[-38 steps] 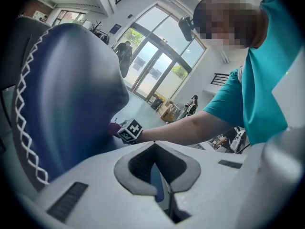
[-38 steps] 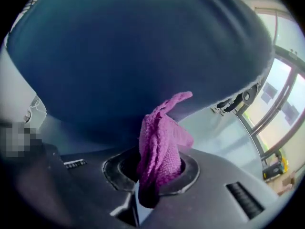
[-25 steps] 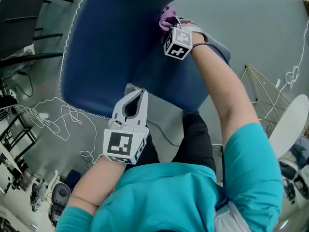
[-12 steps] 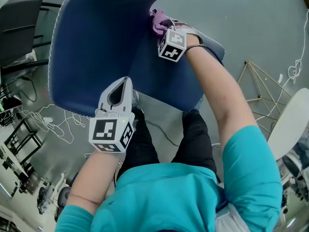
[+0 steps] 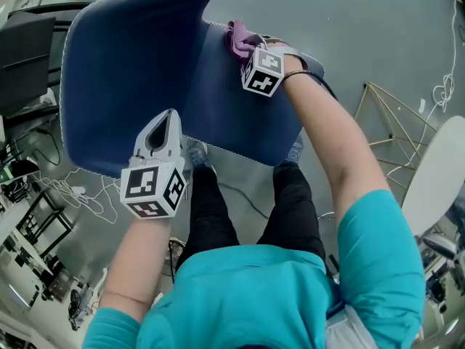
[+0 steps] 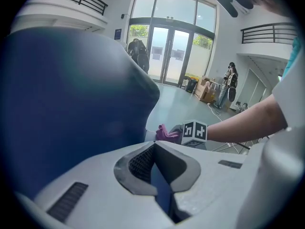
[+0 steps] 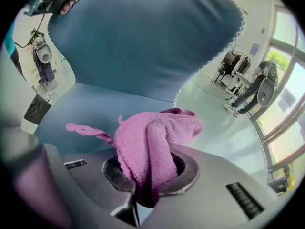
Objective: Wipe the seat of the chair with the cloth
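Note:
A blue chair stands below me, its backrest at the left and its seat at the right. My left gripper is at the chair's near edge, its jaws shut with a strip of blue chair edge between them. My right gripper is shut on the purple cloth, which rests on the seat where it meets the backrest. In the right gripper view the cloth bunches out of the right gripper against the blue chair. From the left gripper view the cloth shows past the seat.
White cables lie on the grey floor at the left, beside a black chair. A gold wire frame and a white chair stand at the right. My legs are under the seat's near edge. People stand by the glass doors.
The chair has shifted left in the head view, and my left gripper has gone left with its edge. The right gripper keeps the cloth on the seat by the backrest.

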